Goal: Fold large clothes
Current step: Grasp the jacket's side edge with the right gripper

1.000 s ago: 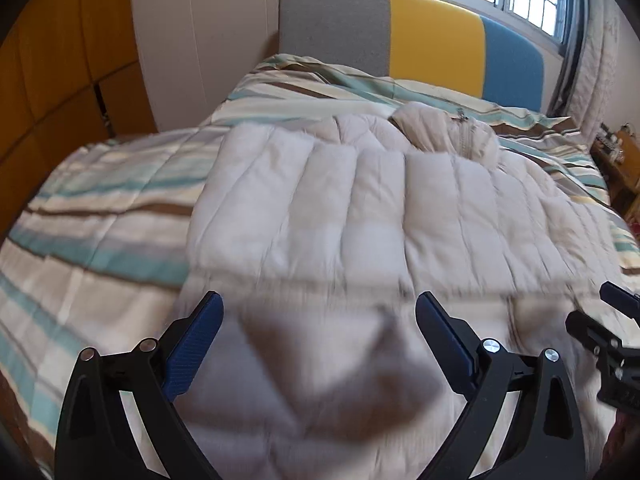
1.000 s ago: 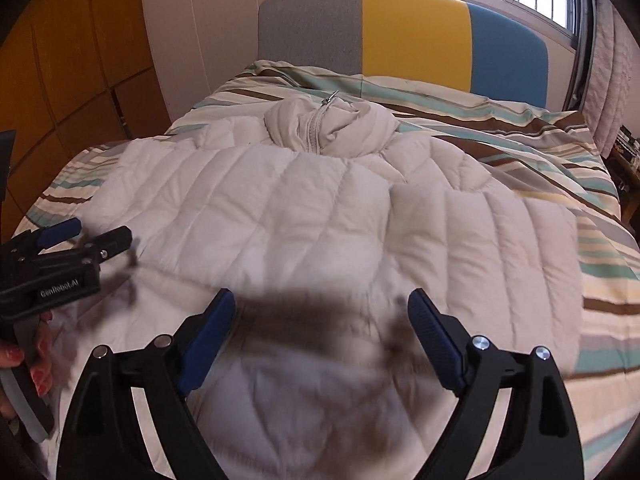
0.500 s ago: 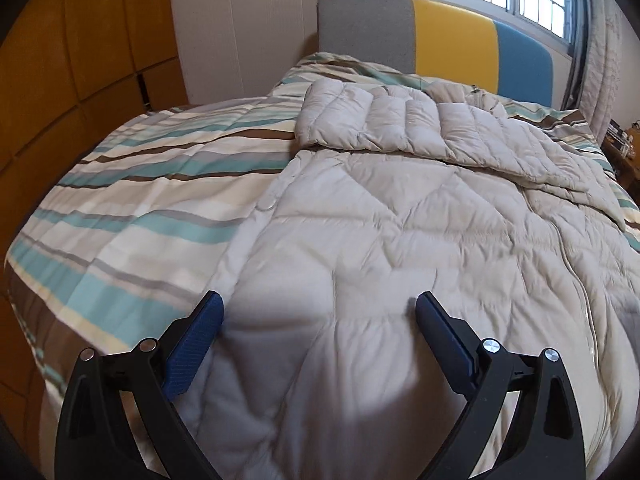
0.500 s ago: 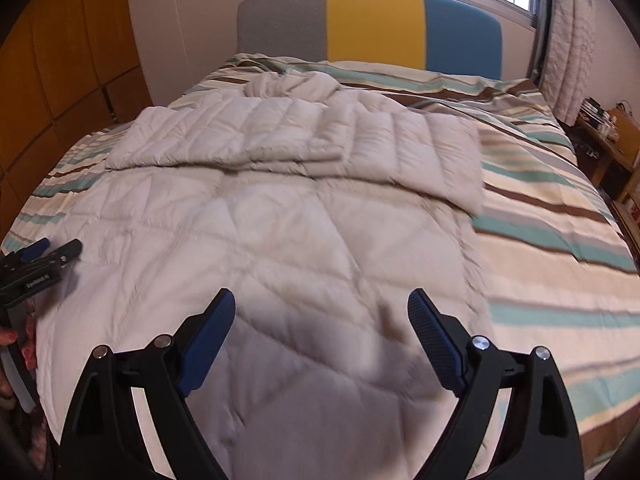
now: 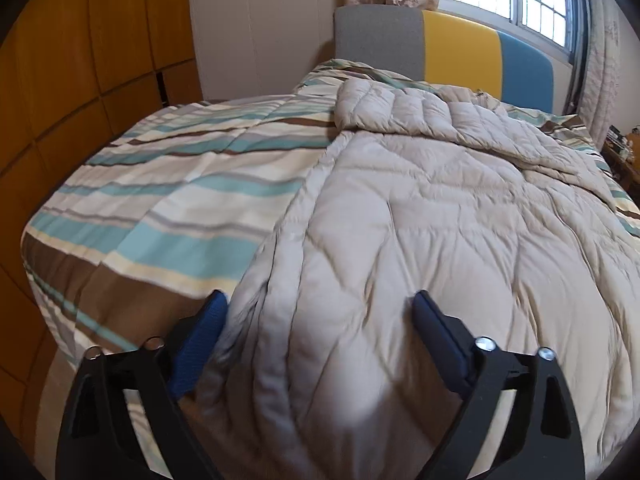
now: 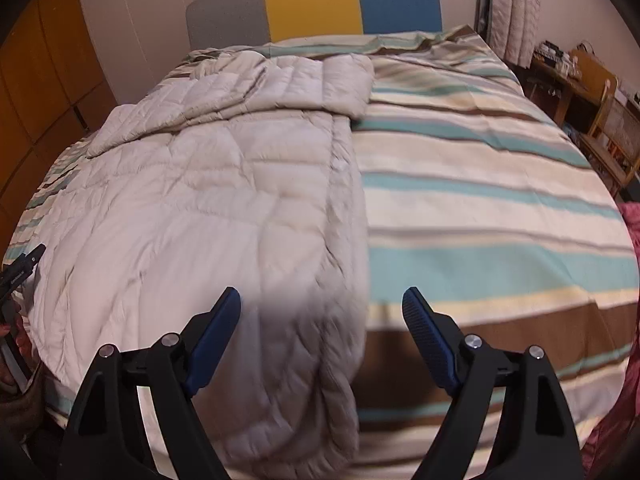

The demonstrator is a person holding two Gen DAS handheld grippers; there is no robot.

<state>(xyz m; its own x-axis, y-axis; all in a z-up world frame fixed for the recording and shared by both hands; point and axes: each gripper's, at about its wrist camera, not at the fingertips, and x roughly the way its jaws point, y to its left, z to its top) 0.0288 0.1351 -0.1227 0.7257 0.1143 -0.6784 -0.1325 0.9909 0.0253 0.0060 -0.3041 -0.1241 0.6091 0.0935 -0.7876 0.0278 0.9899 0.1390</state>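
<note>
A long beige quilted down coat [image 5: 440,216] lies flat on the striped bedspread [image 5: 168,200], its sleeves folded across the chest at the far end. My left gripper [image 5: 320,312] is open, its jaws spanning the coat's left hem corner at the foot of the bed. My right gripper [image 6: 322,308] is open over the coat's [image 6: 224,200] right hem corner, which hangs over the bed edge. The left gripper's tip also shows at the left edge of the right wrist view [image 6: 24,266].
A grey, yellow and blue headboard [image 6: 312,4] stands at the far end. Orange wardrobe panels [image 5: 80,60] line the left wall. A wooden desk and chair [image 6: 592,88] stand to the right of the bed. Striped bedspread [image 6: 480,200] lies bare right of the coat.
Both grippers have pulled back from the coat's upper body to its hem at the foot of the bed. They stayed open. The folded sleeves now lie far away.
</note>
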